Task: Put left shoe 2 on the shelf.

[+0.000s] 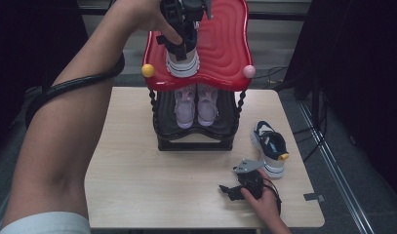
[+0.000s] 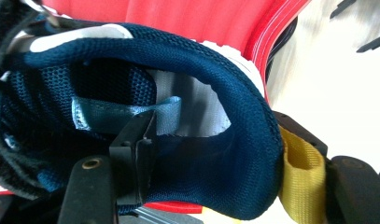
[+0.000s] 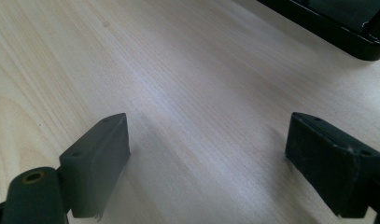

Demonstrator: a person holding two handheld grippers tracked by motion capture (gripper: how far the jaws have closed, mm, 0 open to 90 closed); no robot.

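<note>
The left gripper [image 1: 182, 46] is at the heel of the navy shoe [image 1: 182, 61] on the rack's red top shelf [image 1: 220, 44], its fingers apparently loosened around the collar. Perched at the shelf's front edge, the shoe could tip off. Right of the rack, the right gripper [image 1: 228, 191] rests open on the desk [image 1: 137, 170] beside the matching shoe [image 1: 270, 148].

no readable text, no labels, no brand marks, no numbers on any surface
</note>
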